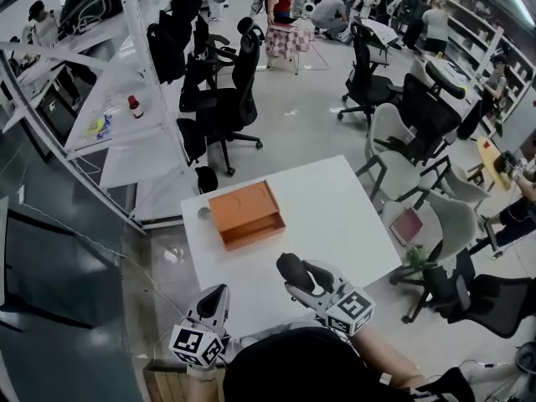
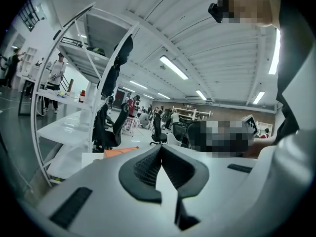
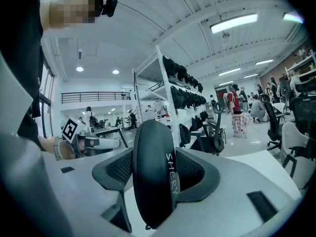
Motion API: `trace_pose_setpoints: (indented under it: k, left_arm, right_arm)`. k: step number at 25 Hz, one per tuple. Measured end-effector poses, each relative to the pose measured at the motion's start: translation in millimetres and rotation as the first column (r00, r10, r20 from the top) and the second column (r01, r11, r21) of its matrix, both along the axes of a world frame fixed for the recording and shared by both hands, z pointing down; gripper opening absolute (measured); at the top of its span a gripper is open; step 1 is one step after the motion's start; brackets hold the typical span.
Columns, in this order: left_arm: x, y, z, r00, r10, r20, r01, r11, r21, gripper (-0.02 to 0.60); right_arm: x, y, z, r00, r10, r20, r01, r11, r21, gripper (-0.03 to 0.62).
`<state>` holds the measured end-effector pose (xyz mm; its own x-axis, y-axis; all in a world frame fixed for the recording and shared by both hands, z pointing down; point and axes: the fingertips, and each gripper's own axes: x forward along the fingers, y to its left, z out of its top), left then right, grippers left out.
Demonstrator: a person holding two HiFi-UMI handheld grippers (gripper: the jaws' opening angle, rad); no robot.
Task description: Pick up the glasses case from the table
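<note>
Grip looks sound: the right tool (image 3: 155, 171) pinches the black glasses case (image 3: 150, 147) on edge across its middle, over the near part of the white counter (image 1: 335, 216), apart from the orange box (image 1: 245, 213). The left tool (image 2: 160, 152) is pressed together, empty. Best to hold an even squeeze and lift straight, since the smooth shell could slip

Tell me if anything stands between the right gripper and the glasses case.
Nothing does. The right gripper's jaws are closed on the glasses case itself, one on each side. The orange box lies farther out on the table, apart from both.
</note>
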<state>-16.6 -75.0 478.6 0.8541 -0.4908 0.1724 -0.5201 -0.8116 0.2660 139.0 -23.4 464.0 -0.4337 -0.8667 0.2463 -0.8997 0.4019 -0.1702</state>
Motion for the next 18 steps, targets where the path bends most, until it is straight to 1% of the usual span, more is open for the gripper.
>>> trace_pose_setpoints:
  k: [4,18]
  left_arm:
    - [-2.0,0.1,1.0,1.0,-0.008,0.0,0.008,1.0,-0.004,0.018]
    - [-7.2,3.7,3.0,1.0,-0.01,0.004,0.01,1.0,-0.01,0.018]
  right_arm:
    - [-2.2,-1.3,0.0,1.0,-0.014,0.0,0.014,1.0,-0.001,0.278]
    - [-3.7,0.8,4.7,1.0,-0.005,0.019,0.006,1.0,-0.005,0.278]
